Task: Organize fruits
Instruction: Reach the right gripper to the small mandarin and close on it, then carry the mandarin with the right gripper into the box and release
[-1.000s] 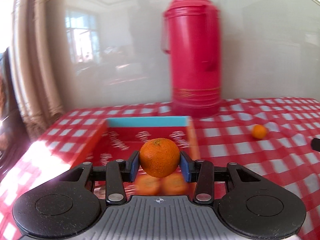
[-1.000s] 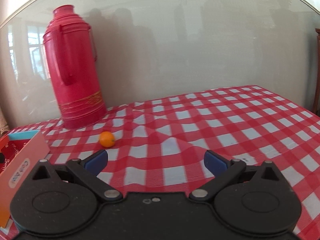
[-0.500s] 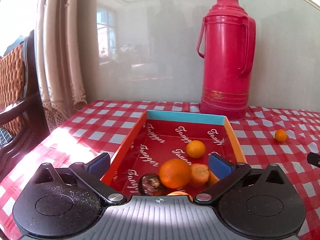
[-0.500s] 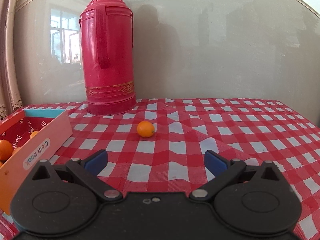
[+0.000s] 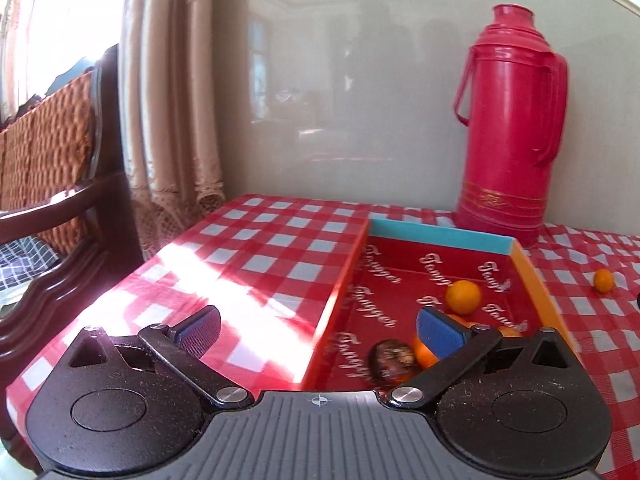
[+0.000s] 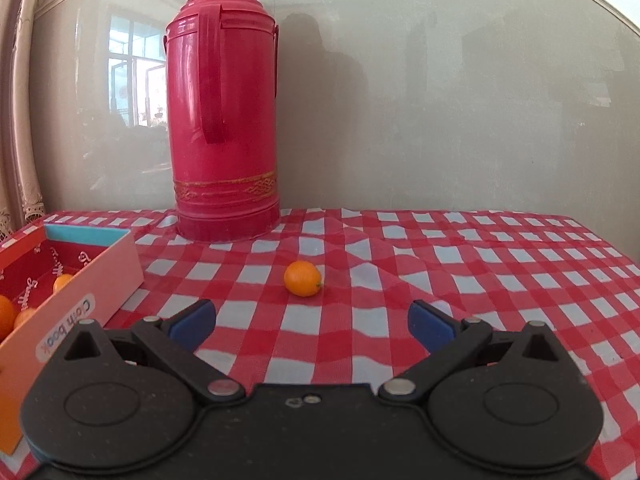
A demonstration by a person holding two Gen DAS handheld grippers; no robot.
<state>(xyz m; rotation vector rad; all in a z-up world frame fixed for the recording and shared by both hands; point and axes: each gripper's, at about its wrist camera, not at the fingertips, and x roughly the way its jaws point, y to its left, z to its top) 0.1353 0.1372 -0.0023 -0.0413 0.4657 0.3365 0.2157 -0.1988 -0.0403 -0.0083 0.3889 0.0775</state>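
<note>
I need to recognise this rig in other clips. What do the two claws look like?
Both claws, left and right, have black bodies with round discs, silver pivot bolts and blue ribbed pads. The left has a grey ridged plate; the right's is black. No sleeves visible.

A red thermos point(image 6: 224, 108) is stood on the checked tablecloth point(image 6: 460, 264); curtains point(image 5: 172, 92) and a wicker chair point(image 5: 48, 148) are seen left of it.

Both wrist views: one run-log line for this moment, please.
left gripper: open, empty | right gripper: open, empty | box: holds fruit | small orange: loose on tablecloth
</note>
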